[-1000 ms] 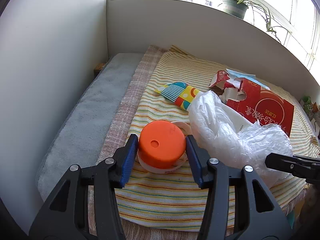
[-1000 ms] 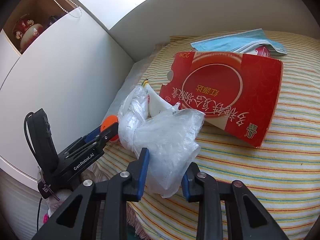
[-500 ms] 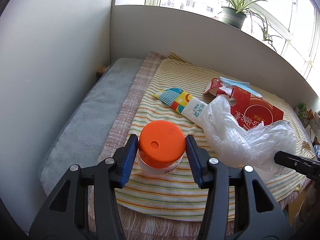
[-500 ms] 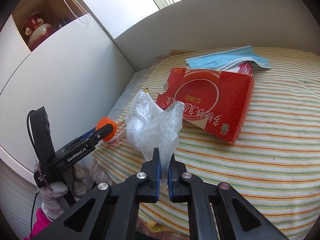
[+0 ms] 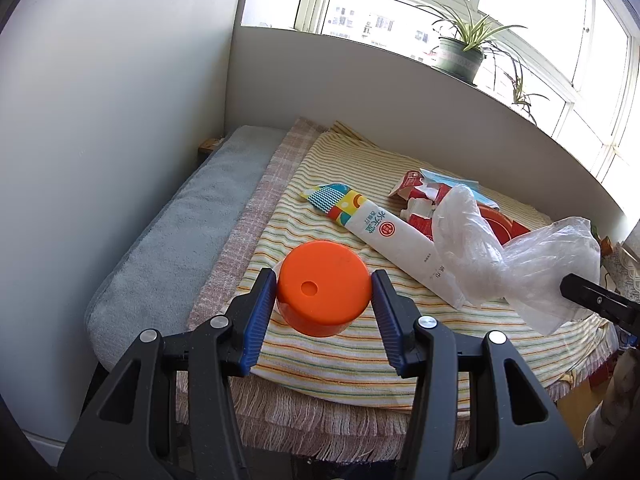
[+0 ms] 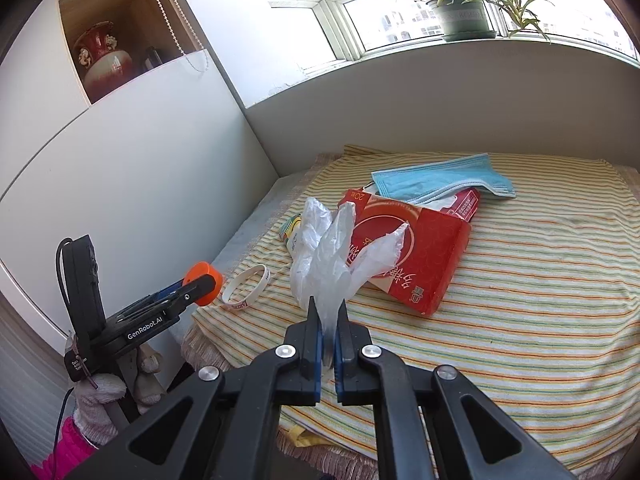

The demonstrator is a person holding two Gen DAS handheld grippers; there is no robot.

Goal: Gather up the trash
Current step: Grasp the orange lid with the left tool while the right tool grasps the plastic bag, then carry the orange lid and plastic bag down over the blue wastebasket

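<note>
Left gripper [image 5: 324,296], seen from the left wrist camera, clamps an orange cap [image 5: 323,286] between its blue pads [image 5: 262,316], the cap raised clear of the striped cloth [image 5: 352,356] near that cloth's front edge; a white tissue pack [image 5: 394,246] with a coloured end lies flat toward the middle of the cloth, a crumpled clear plastic bag [image 5: 516,256] hangs over its far end, and a red box [image 5: 496,226] with torn red packaging sits behind it toward the back edge, below a potted plant [image 5: 460,52] on the sill. Right gripper [image 6: 327,320], seen from the right wrist camera, is closed with its jaws together on the lower end of the clear plastic bag [image 6: 340,256], which stands lifted above the cloth [image 6: 540,320]; the red box [image 6: 416,256] lies flat near the middle of the cloth with a blue face mask [image 6: 440,178] draped over its far side, a white wristband [image 6: 246,286] rests at the cloth's left front corner, and the left gripper [image 6: 202,280] with the orange cap [image 6: 206,276] is held by a gloved hand [image 6: 100,396] just off that corner, beneath a shelf holding a red vase [image 6: 100,60]
</note>
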